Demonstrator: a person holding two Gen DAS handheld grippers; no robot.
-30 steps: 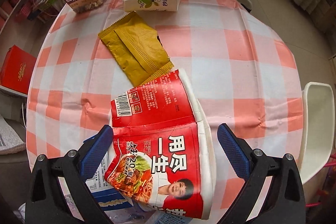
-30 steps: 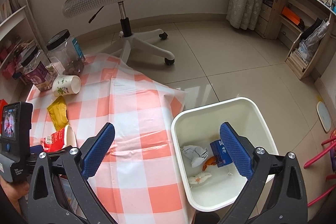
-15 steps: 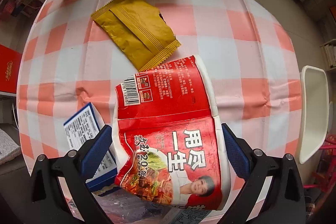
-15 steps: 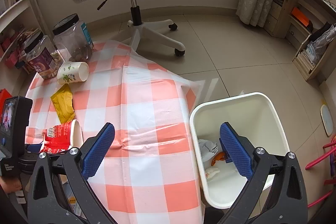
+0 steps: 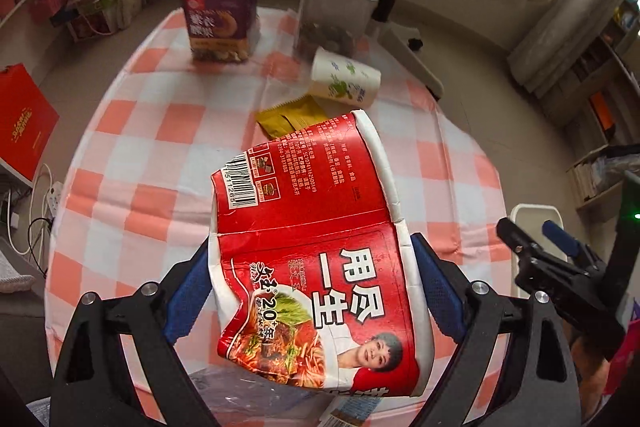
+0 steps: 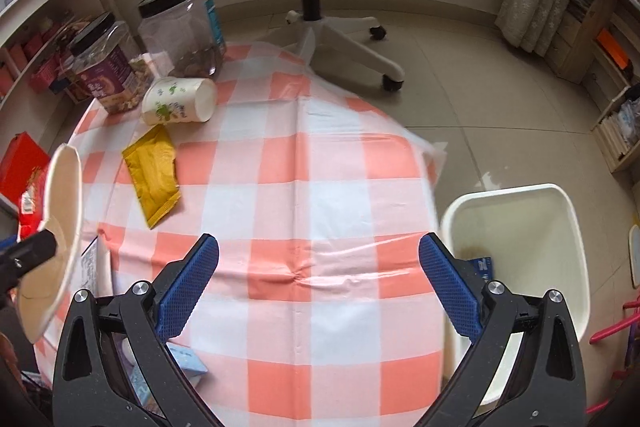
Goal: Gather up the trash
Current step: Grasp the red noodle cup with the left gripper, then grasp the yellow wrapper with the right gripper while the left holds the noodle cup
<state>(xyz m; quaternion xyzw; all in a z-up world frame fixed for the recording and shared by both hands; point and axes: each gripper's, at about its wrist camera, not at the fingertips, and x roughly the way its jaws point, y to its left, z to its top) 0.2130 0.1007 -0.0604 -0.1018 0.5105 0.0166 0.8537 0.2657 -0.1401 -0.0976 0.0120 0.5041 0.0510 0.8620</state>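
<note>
The left gripper [image 5: 312,291] is closing its jaws on the crushed red noodle cup [image 5: 316,251], which is sitting between both blue pads, touching them. The cup's long axis is running away from the fingers, white rim facing right. The right gripper [image 6: 318,285] is hovering spread and empty over the checked tablecloth [image 6: 320,163], the white bin [image 6: 560,235] just beyond its right finger.
</note>
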